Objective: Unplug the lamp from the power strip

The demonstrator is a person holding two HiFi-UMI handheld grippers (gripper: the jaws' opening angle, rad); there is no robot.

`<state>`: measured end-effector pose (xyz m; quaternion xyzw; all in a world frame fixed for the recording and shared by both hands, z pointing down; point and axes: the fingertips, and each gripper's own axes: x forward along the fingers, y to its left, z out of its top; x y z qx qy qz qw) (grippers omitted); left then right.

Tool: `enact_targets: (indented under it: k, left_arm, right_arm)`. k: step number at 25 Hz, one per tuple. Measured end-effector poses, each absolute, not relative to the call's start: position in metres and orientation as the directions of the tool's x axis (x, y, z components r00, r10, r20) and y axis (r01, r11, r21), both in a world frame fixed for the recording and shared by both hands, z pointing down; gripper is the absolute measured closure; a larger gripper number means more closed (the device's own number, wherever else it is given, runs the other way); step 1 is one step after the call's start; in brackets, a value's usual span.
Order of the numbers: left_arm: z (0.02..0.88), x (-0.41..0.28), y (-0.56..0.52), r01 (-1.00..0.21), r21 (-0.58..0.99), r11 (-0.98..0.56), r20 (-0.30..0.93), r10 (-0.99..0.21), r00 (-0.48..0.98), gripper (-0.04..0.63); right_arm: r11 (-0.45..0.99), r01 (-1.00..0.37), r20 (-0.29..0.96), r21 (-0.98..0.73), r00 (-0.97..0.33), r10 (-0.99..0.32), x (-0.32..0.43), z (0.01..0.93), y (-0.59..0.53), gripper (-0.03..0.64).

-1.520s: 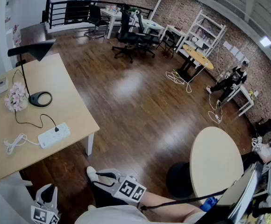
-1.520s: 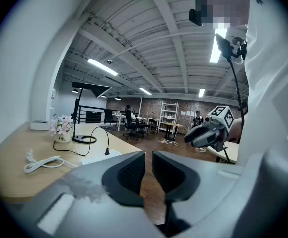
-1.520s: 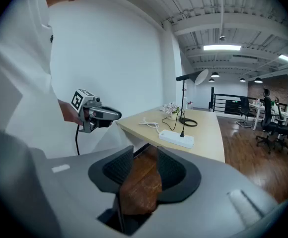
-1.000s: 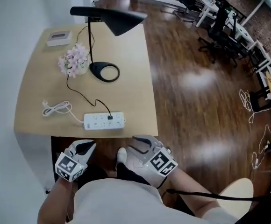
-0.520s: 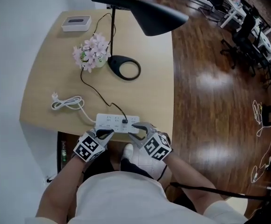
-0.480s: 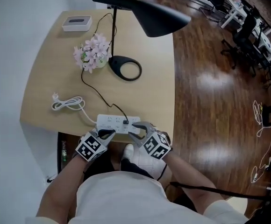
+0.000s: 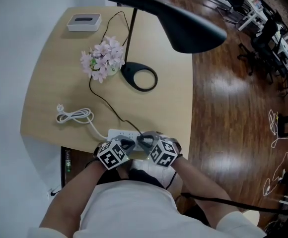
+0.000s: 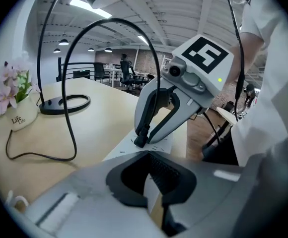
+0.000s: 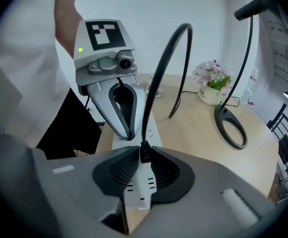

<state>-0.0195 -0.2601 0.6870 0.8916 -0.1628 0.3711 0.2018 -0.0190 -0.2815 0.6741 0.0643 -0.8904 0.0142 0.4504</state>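
The white power strip (image 7: 118, 133) lies along the table's near edge, and the black lamp's (image 7: 183, 21) cord (image 7: 104, 103) runs into it. In the right gripper view my right gripper (image 9: 144, 150) is closing, its fingertips pressing both sides of the black lamp plug (image 9: 144, 147), which sits in the strip (image 9: 139, 185). My left gripper (image 8: 149, 153) is shut with nothing between its jaws, its tips down on the strip (image 8: 159, 145) just left of the plug. The head view shows both grippers, left (image 7: 127, 144) and right (image 7: 145, 142), side by side over the strip.
On the wooden table (image 7: 49, 83) stand the lamp's ring base (image 7: 140, 77), a small pot of pink flowers (image 7: 104, 58) and a white box (image 7: 84, 21) at the far edge. The strip's own coiled white cord (image 7: 74, 115) lies to the left. Dark wooden floor (image 7: 223, 108) is on the right.
Both grippers have moved forward from the table's near edge onto the power strip. The right jaws have narrowed around the plug. The head camera has leaned further over the table.
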Motion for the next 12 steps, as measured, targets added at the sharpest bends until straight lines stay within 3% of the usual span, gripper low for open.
enact_targets:
  k: [12]
  left_arm:
    - [0.6918,-0.0189,-0.2586,-0.430,0.261,-0.864,0.771,-0.081,0.631,0.594]
  right_arm:
    - [0.992,-0.129,0.815,0.000,-0.575,-0.075,-0.0195,0.6673,-0.2852,0.560]
